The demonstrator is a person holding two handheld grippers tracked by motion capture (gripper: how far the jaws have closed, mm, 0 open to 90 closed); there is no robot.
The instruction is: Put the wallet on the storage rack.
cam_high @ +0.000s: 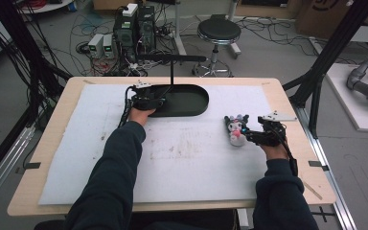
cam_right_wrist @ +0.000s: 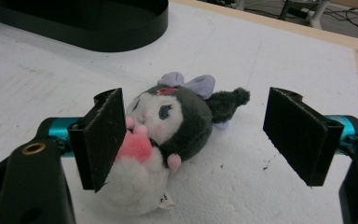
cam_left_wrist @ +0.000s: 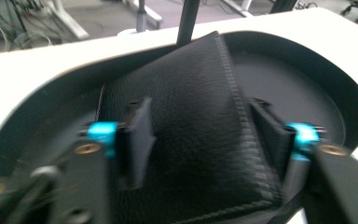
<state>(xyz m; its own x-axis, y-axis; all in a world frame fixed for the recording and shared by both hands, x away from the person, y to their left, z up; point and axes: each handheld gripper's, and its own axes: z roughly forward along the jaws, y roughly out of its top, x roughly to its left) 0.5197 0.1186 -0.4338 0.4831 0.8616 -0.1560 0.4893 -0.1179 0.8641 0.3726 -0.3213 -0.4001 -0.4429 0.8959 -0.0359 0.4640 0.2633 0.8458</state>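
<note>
Nearest us, by the tabletop's right edge, our right gripper (cam_high: 253, 137) stands wide open around the plush toy (cam_high: 236, 130), one pad touching it. Farther off, toward the far edge, our left gripper (cam_high: 159, 101) straddles the black pouch (cam_left_wrist: 191, 126) in the oval tray (cam_high: 196, 103), jaws parted, gripping nothing.

No text, label, brand, number or sign can be read in any of the views. A small tag under the plush toy (cam_right_wrist: 158, 140) is too small to show any legible print.
</note>
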